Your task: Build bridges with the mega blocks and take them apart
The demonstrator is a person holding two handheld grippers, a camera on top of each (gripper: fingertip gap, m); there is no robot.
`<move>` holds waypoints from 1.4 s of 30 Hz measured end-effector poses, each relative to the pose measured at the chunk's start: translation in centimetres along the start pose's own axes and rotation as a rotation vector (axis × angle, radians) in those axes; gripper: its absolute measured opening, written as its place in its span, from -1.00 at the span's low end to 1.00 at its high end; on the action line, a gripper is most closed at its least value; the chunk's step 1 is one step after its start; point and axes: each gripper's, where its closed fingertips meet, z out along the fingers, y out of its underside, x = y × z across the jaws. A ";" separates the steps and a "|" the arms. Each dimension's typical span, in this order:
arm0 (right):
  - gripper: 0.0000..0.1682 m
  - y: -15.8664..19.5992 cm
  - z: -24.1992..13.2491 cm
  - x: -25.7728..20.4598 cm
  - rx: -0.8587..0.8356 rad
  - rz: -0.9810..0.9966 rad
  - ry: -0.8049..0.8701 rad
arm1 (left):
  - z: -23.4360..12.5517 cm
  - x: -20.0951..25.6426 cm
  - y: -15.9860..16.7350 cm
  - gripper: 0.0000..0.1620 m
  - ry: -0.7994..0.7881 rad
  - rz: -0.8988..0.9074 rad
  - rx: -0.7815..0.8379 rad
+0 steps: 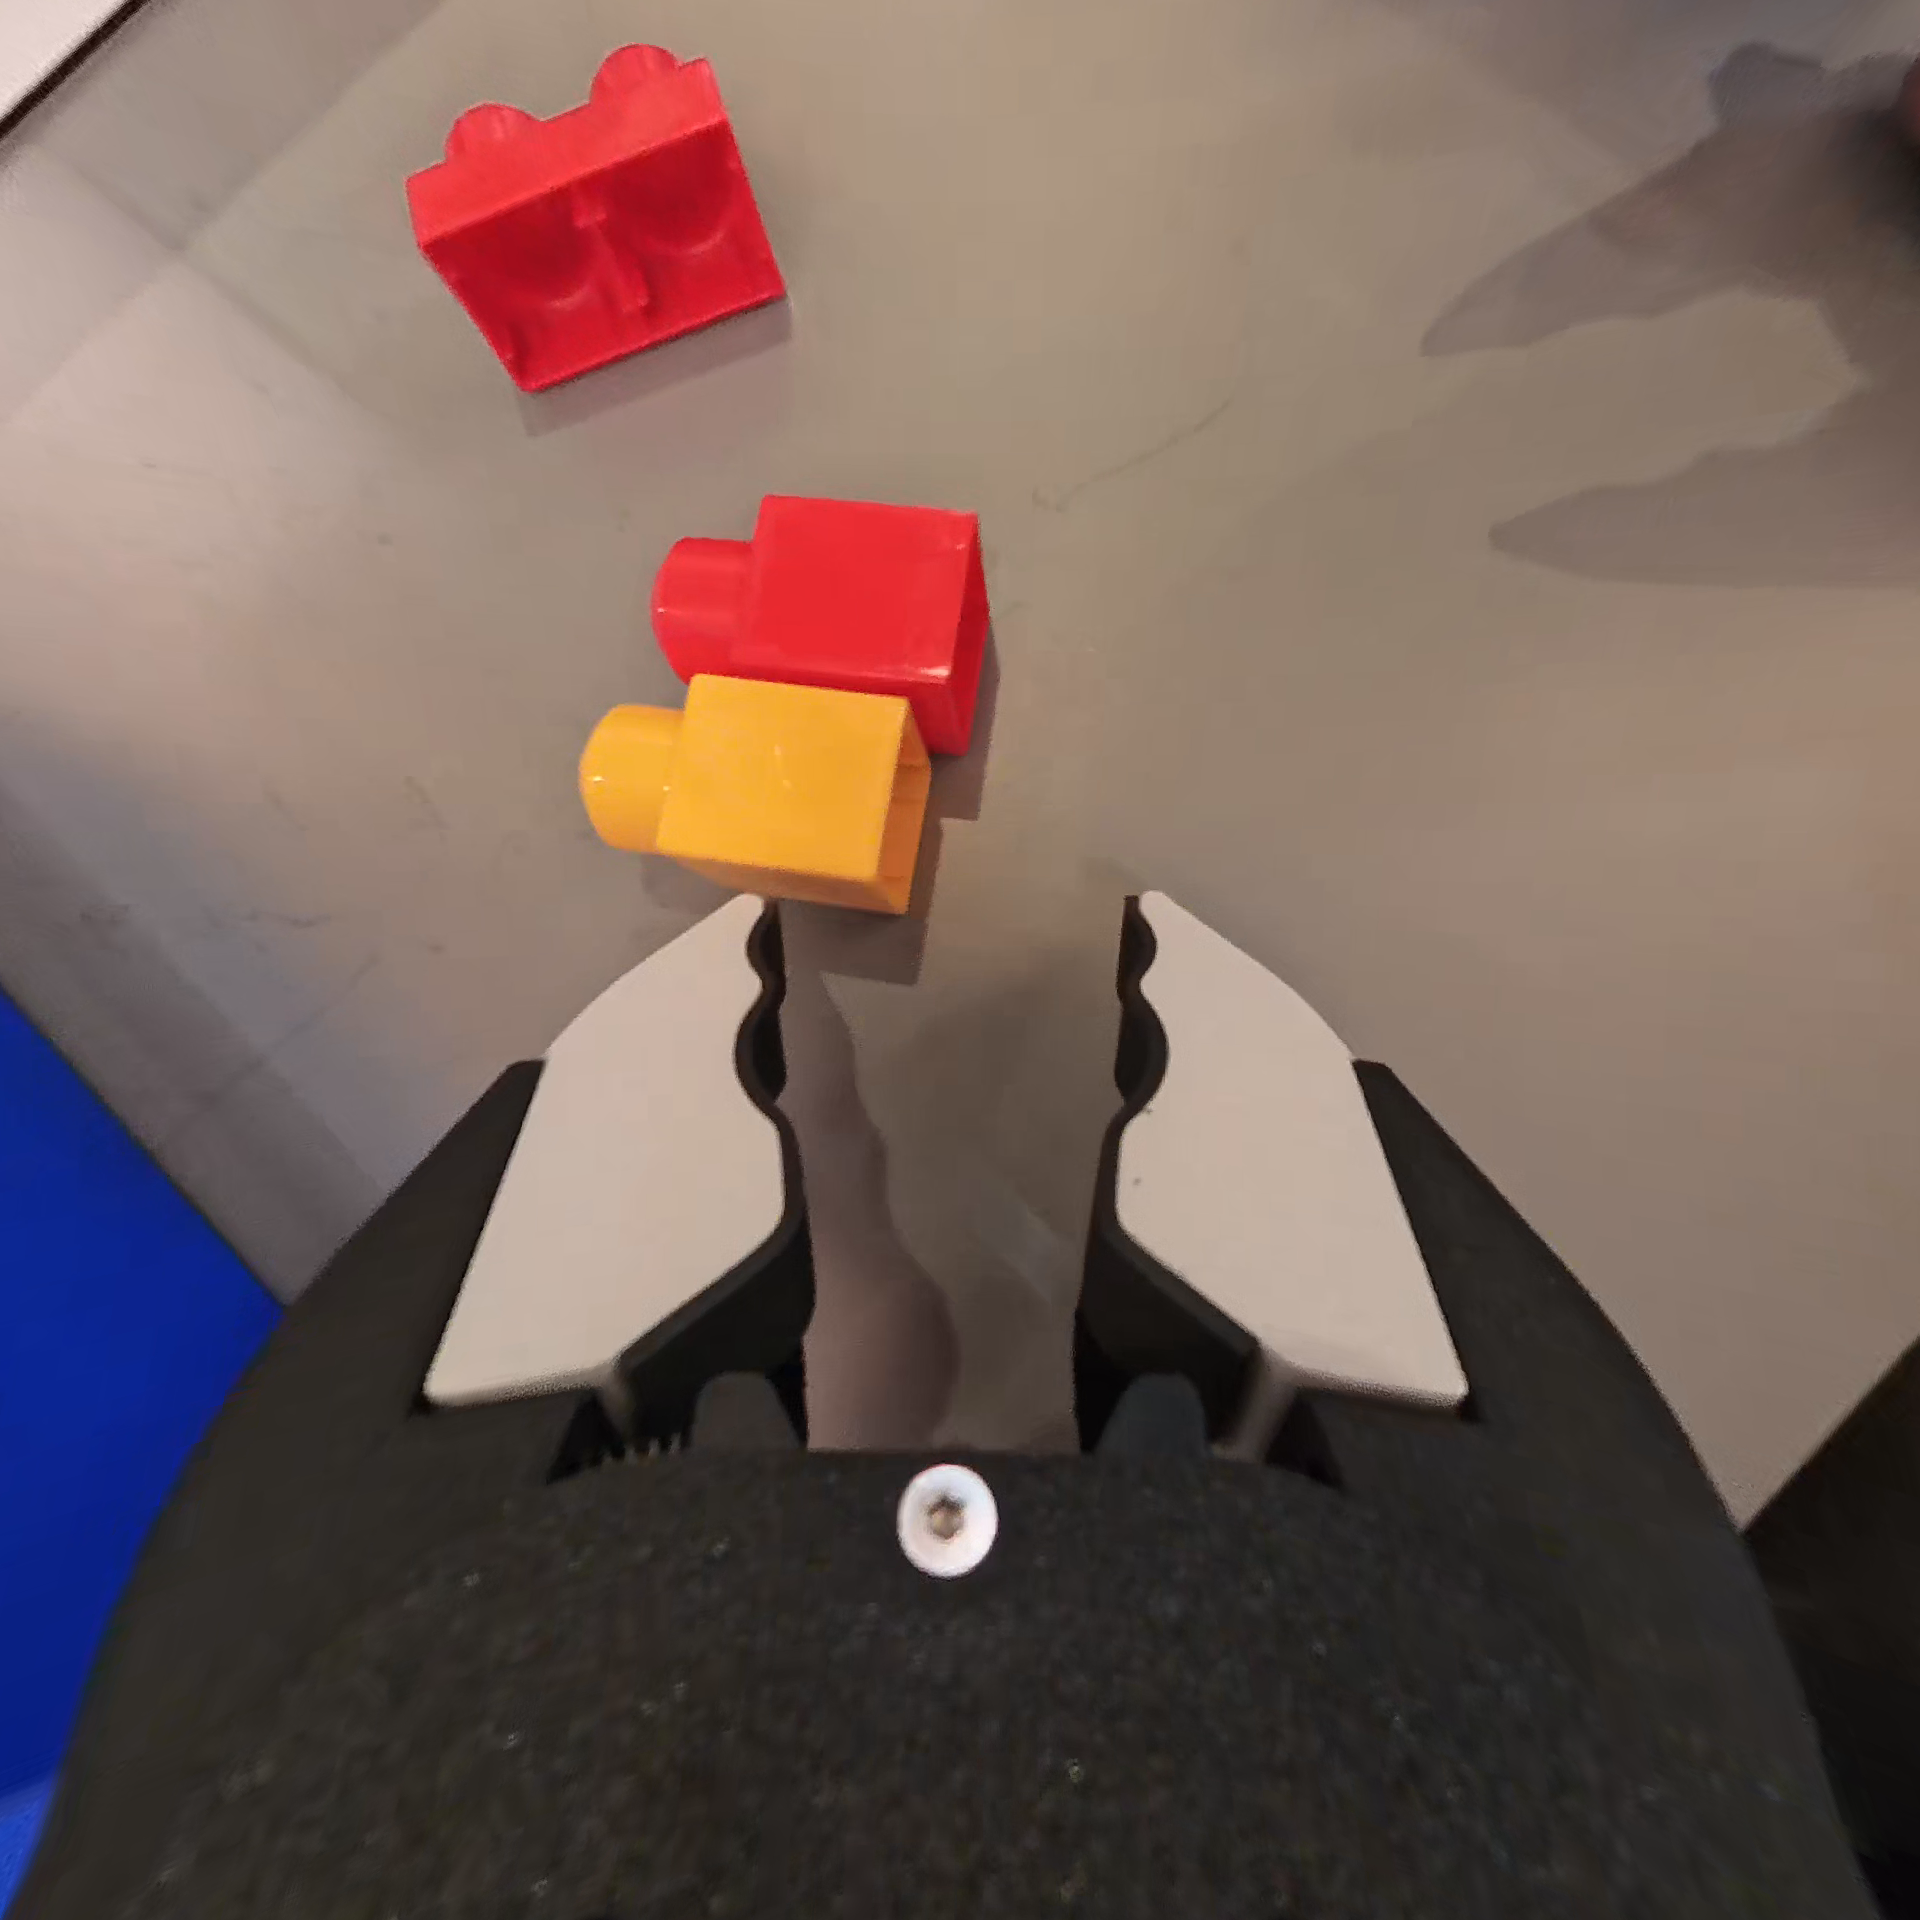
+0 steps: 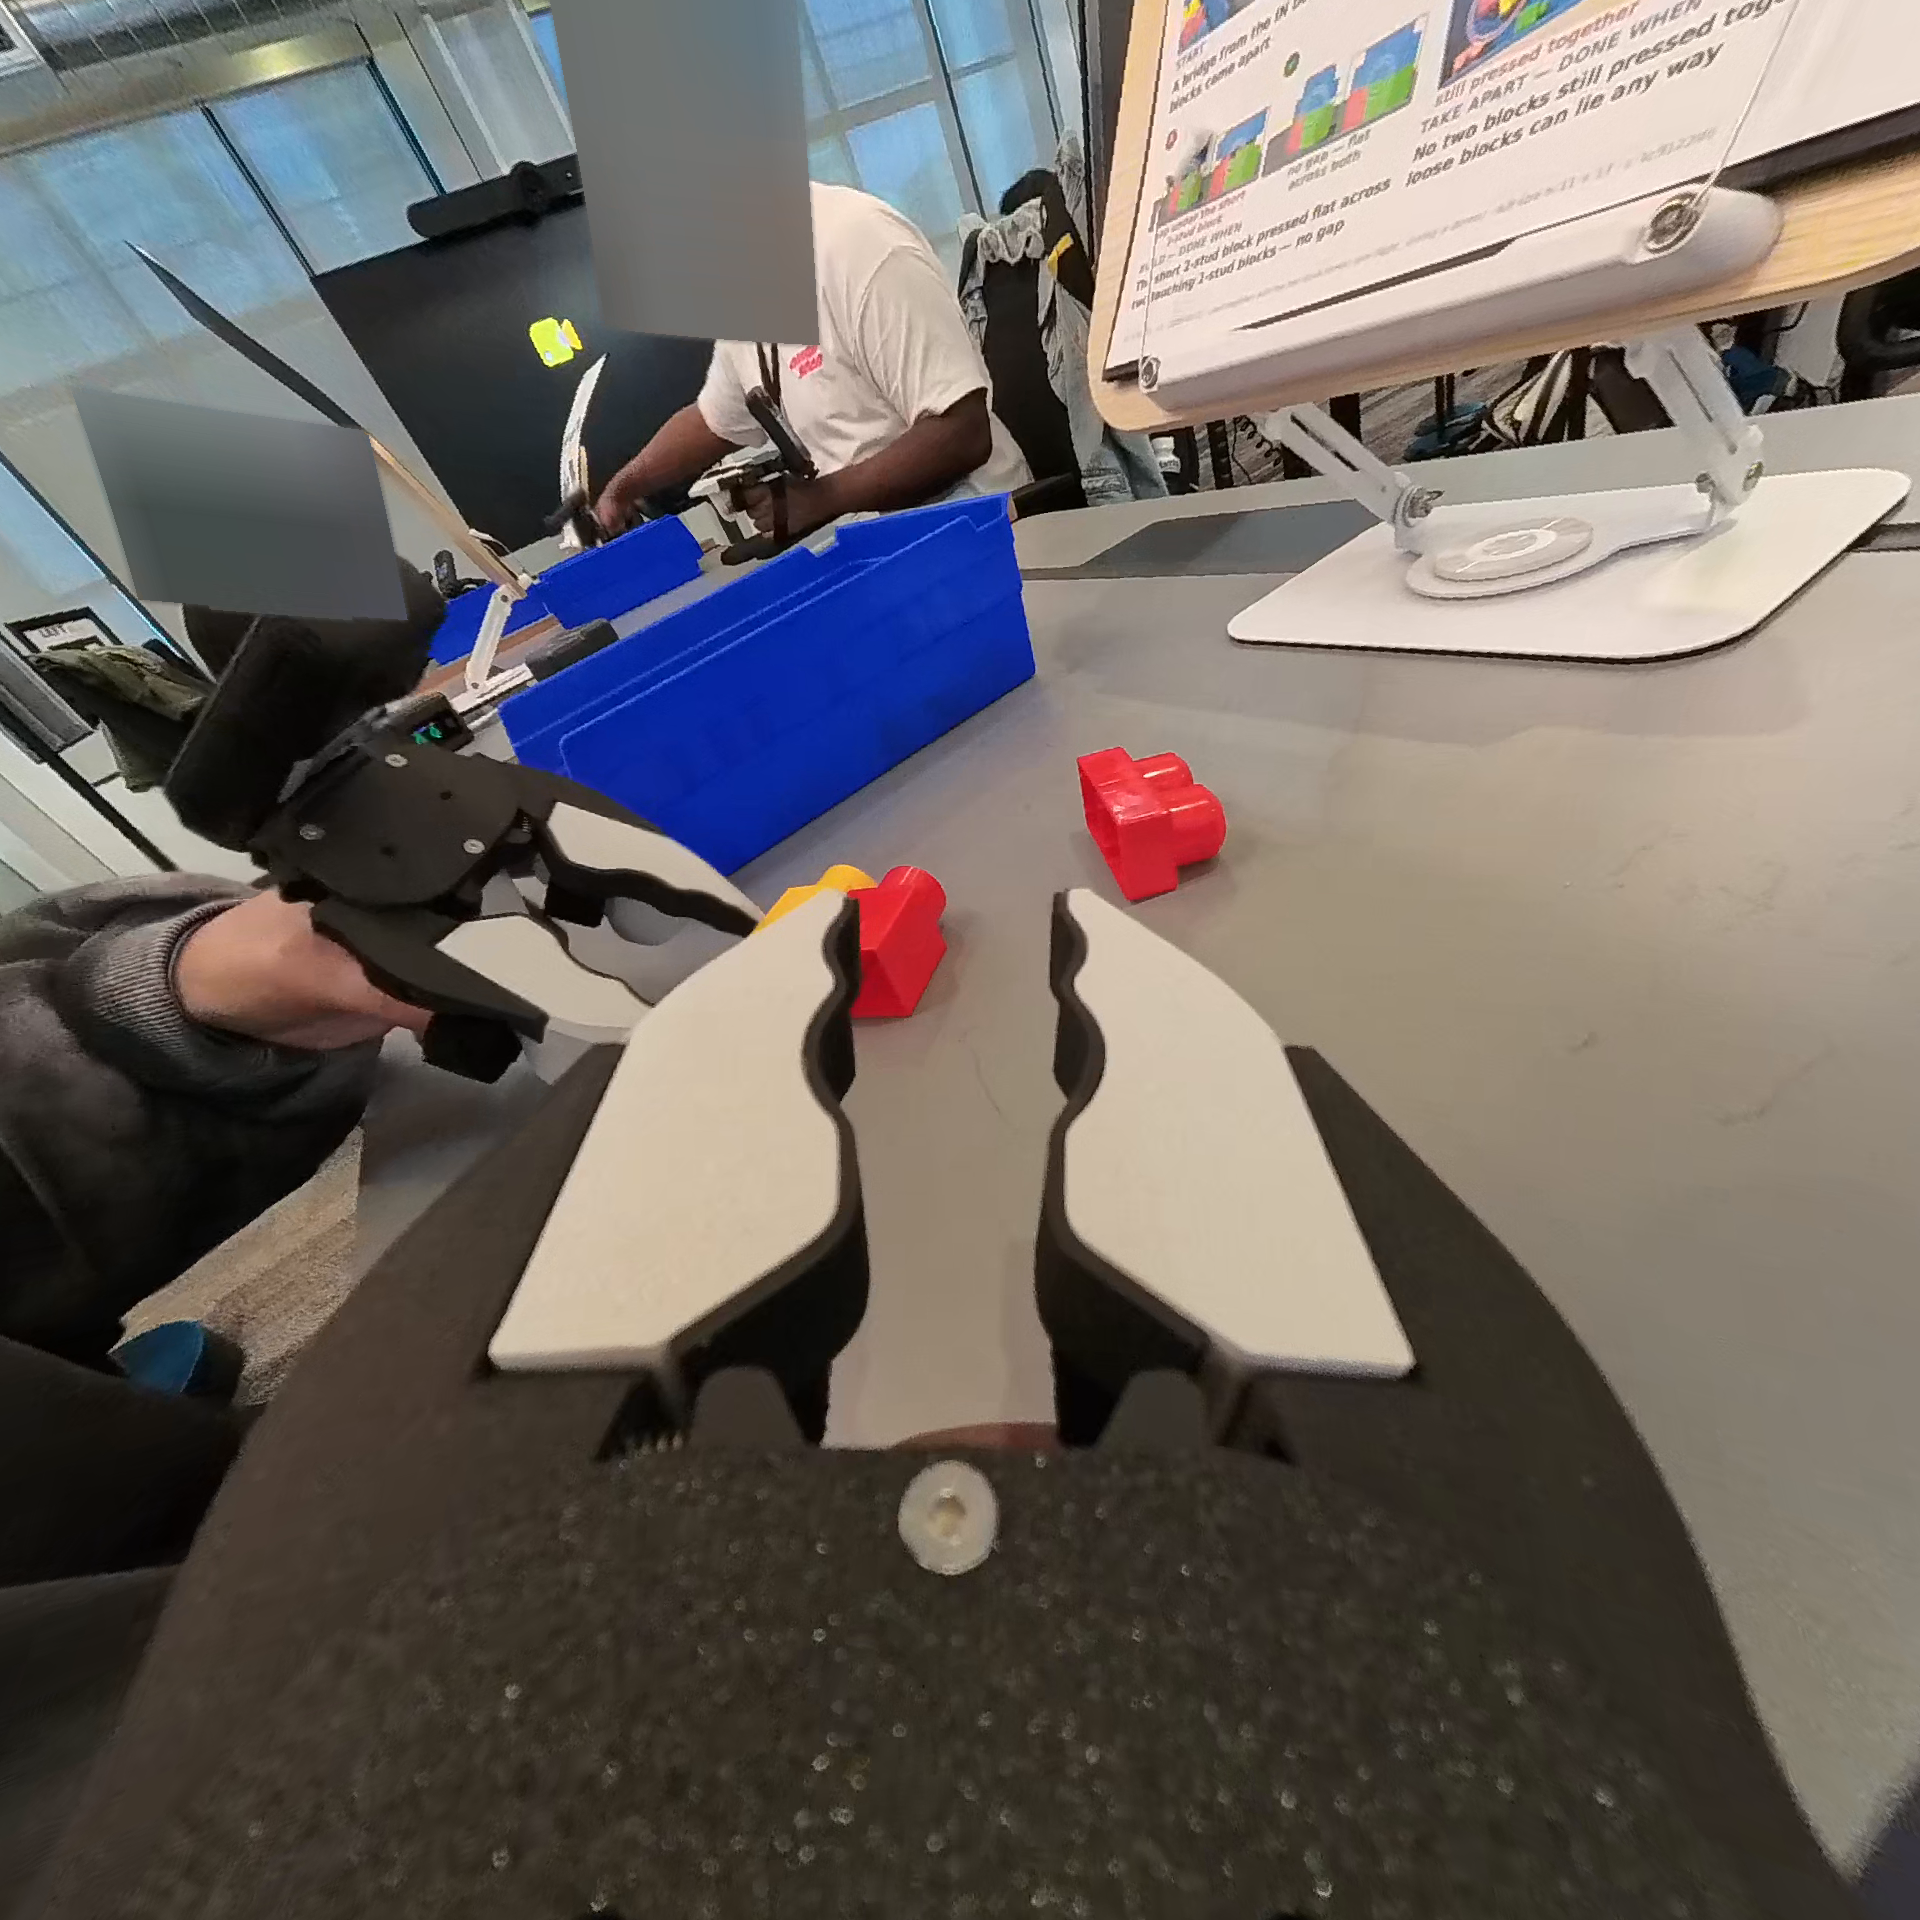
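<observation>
Three loose blocks lie on their sides on the grey table (image 1: 1351,727). A yellow one-stud block (image 1: 769,790) touches a red one-stud block (image 1: 842,603); a red two-stud block (image 1: 597,218) lies farther off, hollow side up. My left gripper (image 1: 948,909) is open and empty, just short of the yellow block. In the right wrist view my right gripper (image 2: 954,909) is open and empty, close to the red one-stud block (image 2: 899,951). The yellow block (image 2: 816,894) is mostly hidden there. The red two-stud block (image 2: 1148,821) lies beyond. The left gripper (image 2: 686,956) shows at left.
A blue bin (image 2: 790,665) stands on the table behind the blocks, its corner at lower left in the left wrist view (image 1: 94,1299). A white stand (image 2: 1558,561) with an instruction sheet sits at back right. Another person works at a table behind. Spacing between my two grippers at the tips: around 20 centimetres.
</observation>
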 end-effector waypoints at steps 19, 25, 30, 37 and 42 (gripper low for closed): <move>0.02 8.1 11.1 -4.3 -0.776 0.021 0.346 | -5.7 0.2 0.7 -0.12 -0.001 -0.051 0.245; 0.09 9.9 12.6 -4.1 -0.887 0.124 0.372 | -6.1 2.9 1.6 -0.16 0.108 -0.103 0.321; 0.09 10.2 13.6 -3.3 -0.933 0.090 0.408 | -6.1 4.5 1.8 -0.10 0.229 -0.141 0.324; 0.10 9.8 13.1 -3.4 -0.988 0.008 0.473 | -6.3 5.6 2.0 -0.07 0.252 -0.107 0.313; 0.08 10.2 12.1 -4.5 -1.017 0.010 0.494 | -6.3 6.3 2.0 -0.07 0.275 -0.099 0.308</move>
